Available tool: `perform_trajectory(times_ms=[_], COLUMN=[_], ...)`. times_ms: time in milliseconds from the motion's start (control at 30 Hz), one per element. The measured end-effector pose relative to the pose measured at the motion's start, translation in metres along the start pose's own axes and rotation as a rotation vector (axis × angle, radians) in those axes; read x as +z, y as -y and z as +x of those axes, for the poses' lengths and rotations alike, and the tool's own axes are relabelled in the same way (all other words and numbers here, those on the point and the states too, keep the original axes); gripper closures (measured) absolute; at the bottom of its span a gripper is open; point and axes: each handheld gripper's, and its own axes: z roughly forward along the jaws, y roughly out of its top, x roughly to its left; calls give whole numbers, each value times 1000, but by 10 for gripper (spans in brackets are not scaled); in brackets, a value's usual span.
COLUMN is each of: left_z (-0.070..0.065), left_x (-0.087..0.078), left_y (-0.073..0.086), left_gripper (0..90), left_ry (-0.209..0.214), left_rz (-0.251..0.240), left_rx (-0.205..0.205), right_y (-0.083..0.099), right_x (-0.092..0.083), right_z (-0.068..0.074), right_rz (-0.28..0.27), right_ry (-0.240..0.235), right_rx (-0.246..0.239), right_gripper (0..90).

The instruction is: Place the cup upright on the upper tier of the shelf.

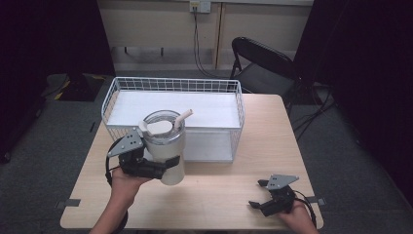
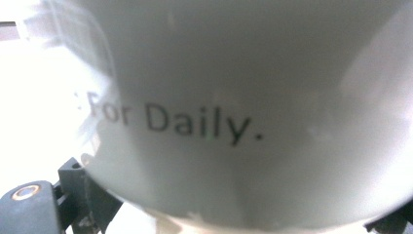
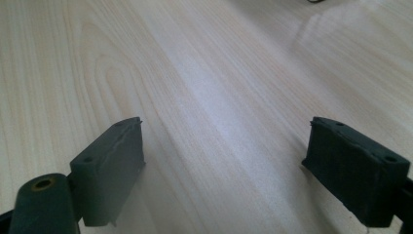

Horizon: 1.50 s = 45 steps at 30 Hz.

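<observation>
my left gripper (image 1: 168, 165) is clamped across the lower body of the tumbler (image 1: 164, 146), jaws closed in on its white wall from either side; in the left gripper view the wall (image 2: 243, 122) sits right against the camera, printed "for daily.", with the black jaw ends just peeking out at the bottom corners. the tumbler stands upright in the grip, its long axis vertical, clear lid and bent straw (image 1: 184, 117) up top. i judge its base to be at or just above the bench (image 1: 219, 195), but i cannot tell for sure whether it is lifted.

outward from that gripper, straight ahead and just beyond the tumbler, is the white wire basket (image 1: 238, 97). its near wall rises right behind the cup, almost touching it in the high view, and the rim reaches about to the level of the lid. that is the relation my next move turns on: the basket lies forward of the left gripper, so the tumbler has to go up past the rim before it goes ahead, staying vertical so the straw end leads nothing into the wire.

my right gripper (image 1: 260, 194) is well off to the side, low over the bench, jaws spread wide with nothing between them; the right gripper view shows bare wood (image 3: 209, 97) between its two pads. the left one is plainly the nearer and already has the load.
</observation>
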Motion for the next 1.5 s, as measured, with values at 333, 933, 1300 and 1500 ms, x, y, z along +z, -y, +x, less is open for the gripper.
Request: perform_trajectory(times_ms=[333,933,1300,1500], left_z=[3,11,15,18], left_x=[-4,-14,-18,-19], left_y=[-21,-57,-80,-88], left_gripper=[91,91,91,91], left_ry=[-3,-11,-16,-26], left_rz=[-17,-10,-21,-16], left_rx=[-6,-10,-10,-16], right_y=[0,0,0,0], right_x=[0,0,0,0], right_z=[0,0,0,0], right_rz=[0,0,0,0], right_ry=[0,0,0,-1], right_rx=[-1,0,0,0], right_gripper=[134,134,134,134])
